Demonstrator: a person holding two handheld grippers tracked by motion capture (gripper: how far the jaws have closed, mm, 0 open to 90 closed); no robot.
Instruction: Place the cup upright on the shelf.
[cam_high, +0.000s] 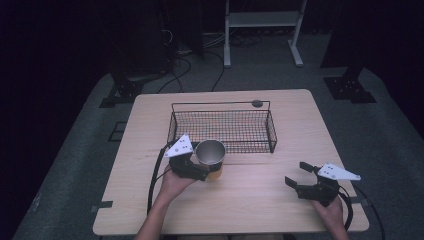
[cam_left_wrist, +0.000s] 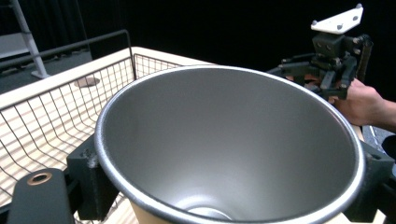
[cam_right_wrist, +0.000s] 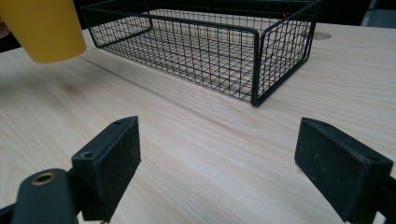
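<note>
Left hand-held gripper (cam_high: 201, 170): closed around the cup (cam_high: 210, 153), one jaw on each side of its wall just below the rim; gripping that high keeps the mouth free and the cup upright.
Cup: yellow outside, steel-grey inside, and empty as far as the left gripper view shows. It is held just in front of the basket's near wall. The right gripper view shows its base (cam_right_wrist: 44, 28) clear of the wood, so it is lifted, probably to pass over the wire wall.
Basket (cam_high: 222, 105): black wire, open at the top, nothing in it, sitting mid-desk. It looks like the likely place for the cup.
Desk (cam_high: 250, 200): pale wood, bare between the two hands.
Right hand-held gripper (cam_high: 302, 177): jaws wide apart, holding nothing, low over the near right corner of the desk and well apart from cup and basket. It seems parked out of the way while the left does the carrying.
</note>
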